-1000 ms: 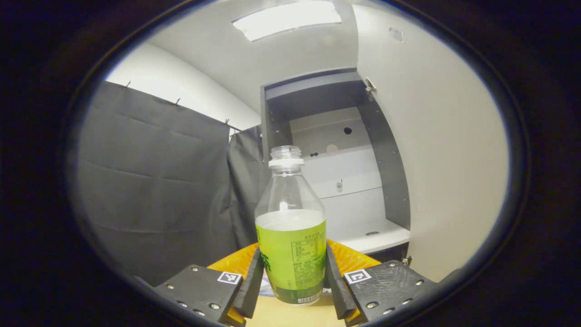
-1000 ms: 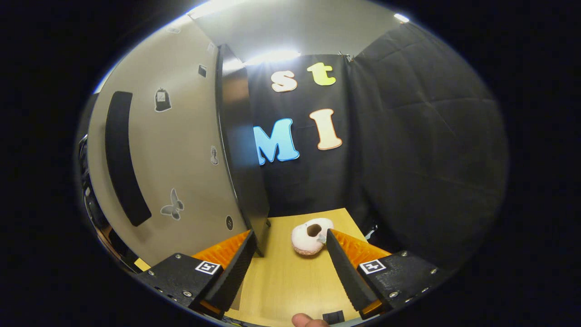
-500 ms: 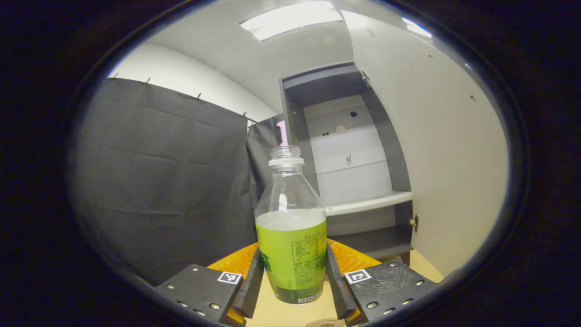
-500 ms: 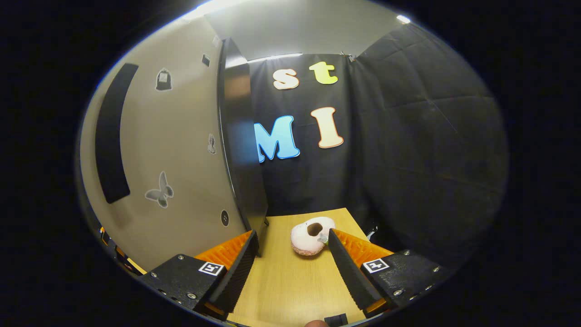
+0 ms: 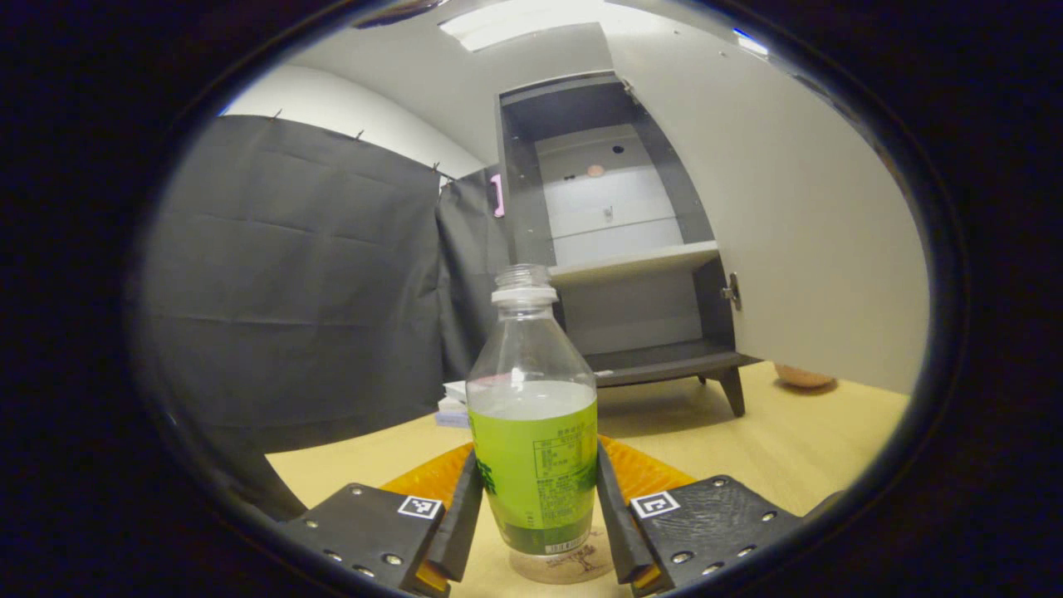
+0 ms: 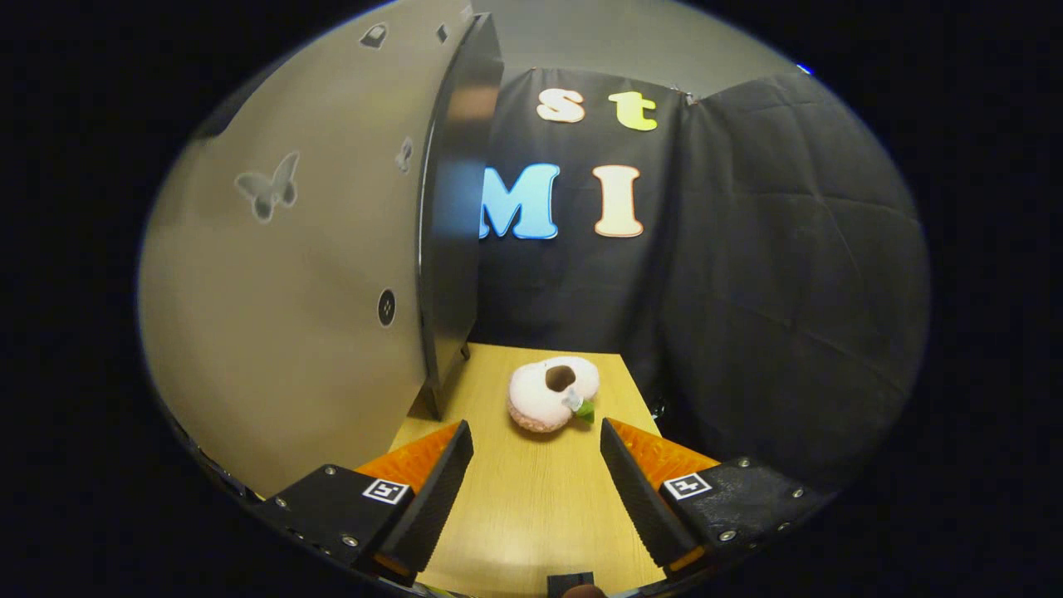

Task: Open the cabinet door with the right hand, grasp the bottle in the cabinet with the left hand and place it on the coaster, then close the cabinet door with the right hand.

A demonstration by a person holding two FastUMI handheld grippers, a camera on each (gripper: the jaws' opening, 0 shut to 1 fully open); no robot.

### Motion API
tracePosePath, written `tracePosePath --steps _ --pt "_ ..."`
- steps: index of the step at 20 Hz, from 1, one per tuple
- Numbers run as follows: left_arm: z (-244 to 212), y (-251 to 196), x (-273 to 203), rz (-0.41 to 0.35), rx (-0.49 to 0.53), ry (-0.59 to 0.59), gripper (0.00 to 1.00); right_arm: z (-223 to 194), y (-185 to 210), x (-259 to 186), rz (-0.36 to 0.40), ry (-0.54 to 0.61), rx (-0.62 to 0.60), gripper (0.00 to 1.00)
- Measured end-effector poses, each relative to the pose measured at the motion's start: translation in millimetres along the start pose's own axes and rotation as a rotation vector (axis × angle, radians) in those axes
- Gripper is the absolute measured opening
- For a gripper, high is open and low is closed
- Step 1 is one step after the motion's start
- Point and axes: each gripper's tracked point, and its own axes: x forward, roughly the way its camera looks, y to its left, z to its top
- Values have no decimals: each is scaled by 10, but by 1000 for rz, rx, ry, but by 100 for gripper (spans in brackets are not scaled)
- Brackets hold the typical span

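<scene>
Both fingers of the left gripper [image 5: 531, 523] press the label of the bottle [image 5: 531, 415], which stands upright on or just above the coaster [image 5: 565, 565]. Part full and uncapped (spill risk), it is probably light, smooth and squeezable; low on the label suits. The right gripper [image 6: 536, 477] gapes empty beside the cabinet door [image 6: 291, 274].

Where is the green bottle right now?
In the left gripper view, the bottle stands upright between the left gripper's jaws, low over the round coaster on the wooden table, before the open cabinet.
</scene>
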Motion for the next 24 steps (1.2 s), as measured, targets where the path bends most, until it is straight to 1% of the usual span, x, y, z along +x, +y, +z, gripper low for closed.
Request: tracePosePath --steps 1,2,3,4,5,6,7,8,9,10,11,14,15,16,17,21,23,24 --pt "-59 -4 16 2 -8 8 71 -63 20 -1 8 17 -9 96" --pt "-130 -9 9 4 -19 16 67 -114 31 0 12 31 -11 96" --pt "-166 -15 12 3 -26 21 67 -140 34 -10 11 38 -7 96" --pt "-116 -16 -24 9 -32 -4 71 -159 50 -7 15 42 0 95" --pt "-114 -47 -25 0 -40 -12 67 -167 57 -9 16 45 -3 94" --pt "-140 -36 -42 -1 -36 -3 71 -175 63 0 19 48 -9 94" --pt "-171 -23 -12 4 -28 13 63 -166 68 1 20 46 -13 94" --pt "-179 -47 -36 2 -29 18 72 -163 74 -1 23 43 -8 94" --pt "-176 -52 -20 0 -31 23 66 -168 95 -11 24 46 -2 94" --pt "-183 -39 -11 2 -32 24 73 -202 108 -5 27 52 1 94" --pt "-184 -46 -1 -3 -37 26 70 -221 122 -6 28 57 2 94" --pt "-241 -72 1 -24 -46 33 73 -246 140 -9 29 63 6 94" --pt "-251 -86 18 -31 -50 33 75 -245 139 -15 27 64 6 94" --pt "-234 -80 4 -28 -57 33 91 -251 142 -17 25 64 7 94" --pt "-202 -63 -9 -28 -63 31 88 -249 141 -35 24 65 11 94" --pt "-25 -30 -218 -35 -68 3 88 -251 139 -74 19 64 24 94" --pt "3 41 -357 -22 -73 20 88 -226 155 -116 18 58 32 94" --pt "66 38 -435 -34 -85 23 91 -175 171 -146 24 49 40 94"
